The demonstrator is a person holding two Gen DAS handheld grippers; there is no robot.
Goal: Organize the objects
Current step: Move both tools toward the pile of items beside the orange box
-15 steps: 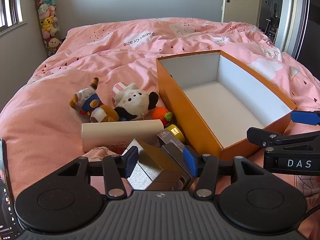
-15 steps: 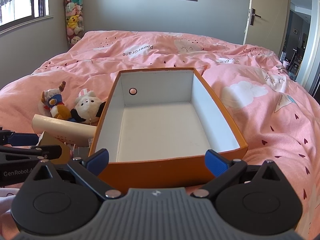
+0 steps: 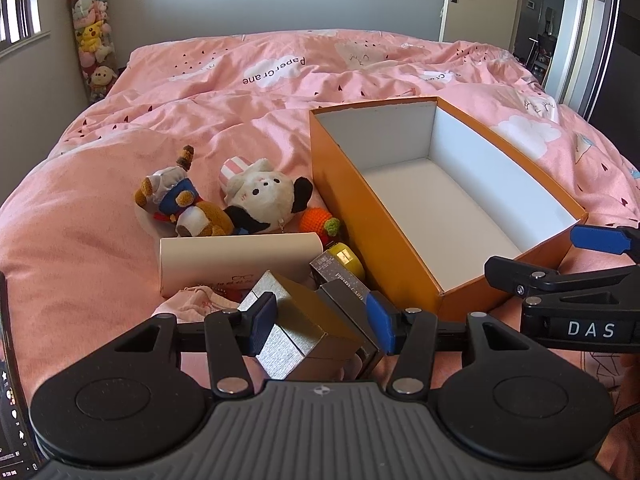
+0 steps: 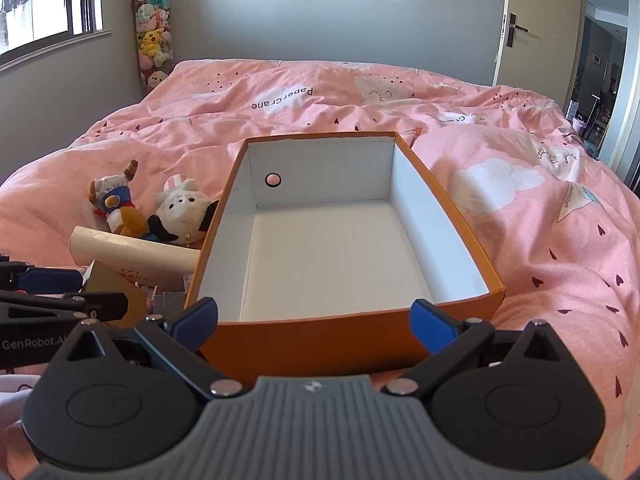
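An open orange box [image 3: 384, 236] with a white inside lies on the pink bed; it fills the middle of the right wrist view [image 4: 356, 332]. My left gripper [image 3: 320, 316] has its blue pads on either side of a silver and gold box [image 3: 304, 320], close to its faces. Whether they press it I cannot tell. My right gripper [image 4: 316, 320] is open wide at the orange box's near wall and holds nothing. Left of the orange box lie a cream case [image 3: 236, 260], two plush toys [image 3: 224, 200], an orange knitted toy [image 3: 318, 220] and a yellow item [image 3: 348, 258].
A grey card box [image 3: 344, 280] lies beside the silver one. A pink cloth [image 3: 200, 300] sits under the cream case. A tube of plush toys [image 3: 94, 40] stands at the far left wall. A door [image 4: 536, 24] is at the far right.
Both views have barely shifted. The left pads stand in the same place around the silver box, and the right gripper stays open at the orange box.
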